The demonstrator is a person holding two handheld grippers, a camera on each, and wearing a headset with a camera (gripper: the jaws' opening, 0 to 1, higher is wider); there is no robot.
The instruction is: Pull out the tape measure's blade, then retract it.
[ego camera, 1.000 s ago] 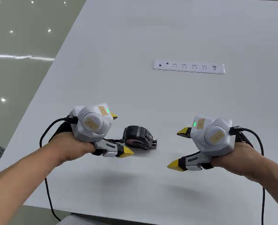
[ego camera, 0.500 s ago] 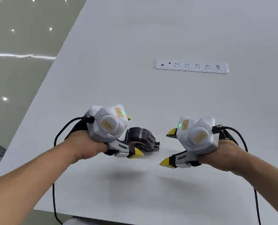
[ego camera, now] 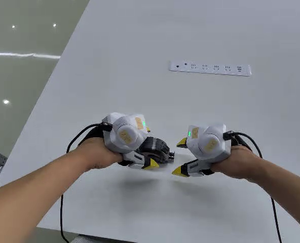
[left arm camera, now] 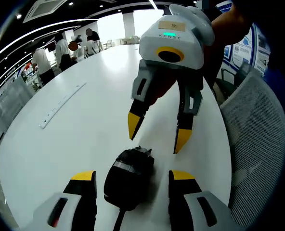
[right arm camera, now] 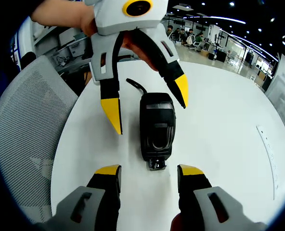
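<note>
A black tape measure lies on the white table with its blade wound in. Its case sits between the jaws of my left gripper, which is open, with a gap on each side. The blade's hook end points at my right gripper, also open and just short of the hook, nothing between its fingers. In the head view the left gripper straddles the case from the left. The right gripper faces it from the right, a small gap away.
A white power strip lies farther back on the table. The table's near edge runs just below my hands. A grey mesh chair stands beside the table. Several people stand far off at its other end.
Both grippers have closed in on each other. The left one slid right until its jaws straddle the tape measure; the right one moved left toward the hook end. The tape measure stayed put.
</note>
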